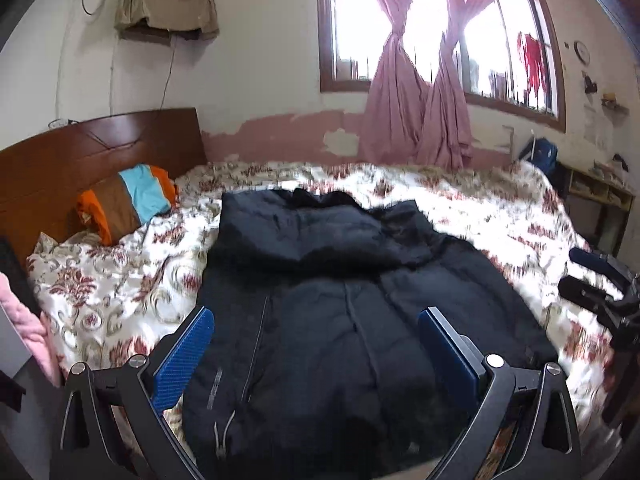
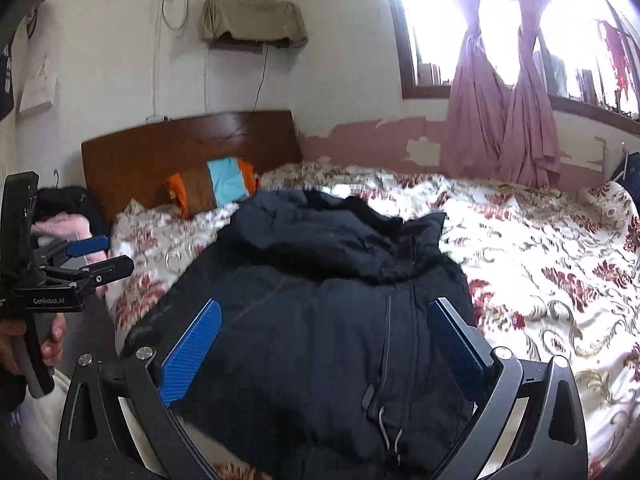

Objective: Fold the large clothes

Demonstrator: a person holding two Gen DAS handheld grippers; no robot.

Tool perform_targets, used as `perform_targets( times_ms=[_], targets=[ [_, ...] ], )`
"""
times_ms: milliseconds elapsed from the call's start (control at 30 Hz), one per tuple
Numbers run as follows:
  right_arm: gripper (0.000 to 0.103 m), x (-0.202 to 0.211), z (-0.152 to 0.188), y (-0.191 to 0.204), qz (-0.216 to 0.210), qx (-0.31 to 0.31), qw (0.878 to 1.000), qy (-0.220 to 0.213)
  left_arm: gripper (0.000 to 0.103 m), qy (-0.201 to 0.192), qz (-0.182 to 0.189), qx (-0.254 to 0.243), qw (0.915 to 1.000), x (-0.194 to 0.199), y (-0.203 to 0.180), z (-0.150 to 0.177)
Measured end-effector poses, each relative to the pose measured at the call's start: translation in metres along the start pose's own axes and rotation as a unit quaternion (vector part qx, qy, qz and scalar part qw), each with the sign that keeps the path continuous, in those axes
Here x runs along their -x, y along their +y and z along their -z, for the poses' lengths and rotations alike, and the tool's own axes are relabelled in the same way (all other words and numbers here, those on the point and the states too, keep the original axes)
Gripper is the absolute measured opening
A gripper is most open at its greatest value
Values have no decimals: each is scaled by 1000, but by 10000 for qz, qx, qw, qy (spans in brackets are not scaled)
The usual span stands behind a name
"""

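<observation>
A large dark navy padded jacket [image 1: 340, 312] lies spread on the bed, hood toward the far wall, zipper and drawcords facing up; the right wrist view shows the jacket [image 2: 320, 312] too. My left gripper [image 1: 316, 324] hovers open above its lower half, blue pads wide apart, nothing between them. My right gripper [image 2: 326, 316] is likewise open over the jacket's near part, holding nothing. In the left wrist view the right gripper [image 1: 600, 280] appears at the right edge over the bedspread. The left gripper [image 2: 106, 256], held by a hand, shows at the left of the right wrist view.
The bed carries a white floral bedspread [image 1: 500, 216] and has a wooden headboard [image 1: 100, 148]. An orange, brown and blue pillow [image 1: 132, 200] lies near the headboard. Pink fabric [image 1: 28, 324] sits at the bed's left. Pink curtains [image 1: 416, 100] hang at the window.
</observation>
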State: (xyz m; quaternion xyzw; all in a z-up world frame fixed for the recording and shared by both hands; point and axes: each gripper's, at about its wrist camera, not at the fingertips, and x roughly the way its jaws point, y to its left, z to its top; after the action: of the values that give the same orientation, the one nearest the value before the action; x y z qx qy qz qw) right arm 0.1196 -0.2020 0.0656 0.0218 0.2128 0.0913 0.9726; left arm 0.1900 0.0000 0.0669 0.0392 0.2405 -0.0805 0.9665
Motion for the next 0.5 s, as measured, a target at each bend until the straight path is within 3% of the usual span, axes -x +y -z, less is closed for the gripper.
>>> perform_targets(
  times_ms=[500],
  targets=[
    [101,-9,82,16,107,902,9861,1389,103,945,60,-337,9949,-2,0,86]
  ],
)
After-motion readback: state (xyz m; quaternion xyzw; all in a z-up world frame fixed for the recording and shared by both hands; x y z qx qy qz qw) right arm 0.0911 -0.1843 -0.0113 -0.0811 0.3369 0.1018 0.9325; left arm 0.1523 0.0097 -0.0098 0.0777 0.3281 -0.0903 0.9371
